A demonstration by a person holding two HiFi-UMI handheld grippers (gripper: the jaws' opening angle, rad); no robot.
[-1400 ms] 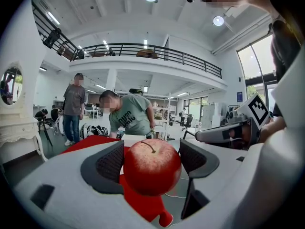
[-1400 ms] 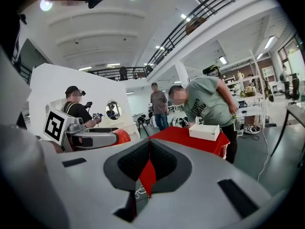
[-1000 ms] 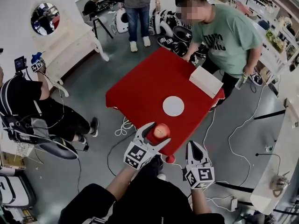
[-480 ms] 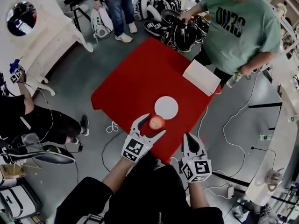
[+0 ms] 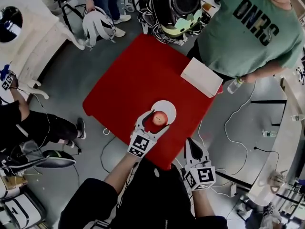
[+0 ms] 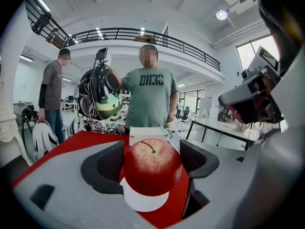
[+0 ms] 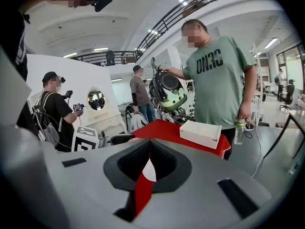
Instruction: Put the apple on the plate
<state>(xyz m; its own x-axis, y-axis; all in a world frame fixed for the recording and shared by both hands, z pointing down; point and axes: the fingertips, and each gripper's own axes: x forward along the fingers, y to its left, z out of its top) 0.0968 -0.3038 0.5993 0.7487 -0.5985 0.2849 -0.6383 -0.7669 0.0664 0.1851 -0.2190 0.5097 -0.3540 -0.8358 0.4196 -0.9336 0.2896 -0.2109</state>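
A red apple [image 5: 159, 118] [image 6: 152, 166] sits between the dark pads of my left gripper [image 5: 157, 119] [image 6: 151, 162], which is shut on it. The apple hangs just over the white round plate [image 5: 167, 108] [image 6: 143, 202] near the front of the red table [image 5: 136, 82]. I cannot tell whether the apple touches the plate. My right gripper [image 5: 194, 149] [image 7: 147, 163] is at the table's near right edge, jaws closed together with nothing between them; through a thin gap I see a sliver of the plate [image 7: 148, 171].
A white box [image 5: 201, 77] [image 7: 200, 133] lies at the table's far right edge. A person in a green shirt [image 5: 252, 30] stands behind it, holding a helmet [image 5: 178, 6]. Another person sits at the left [image 5: 28, 123]. Cables run across the floor.
My left gripper has carried the apple forward from the table's near edge to over the plate and lower. The right gripper moved forward a little.
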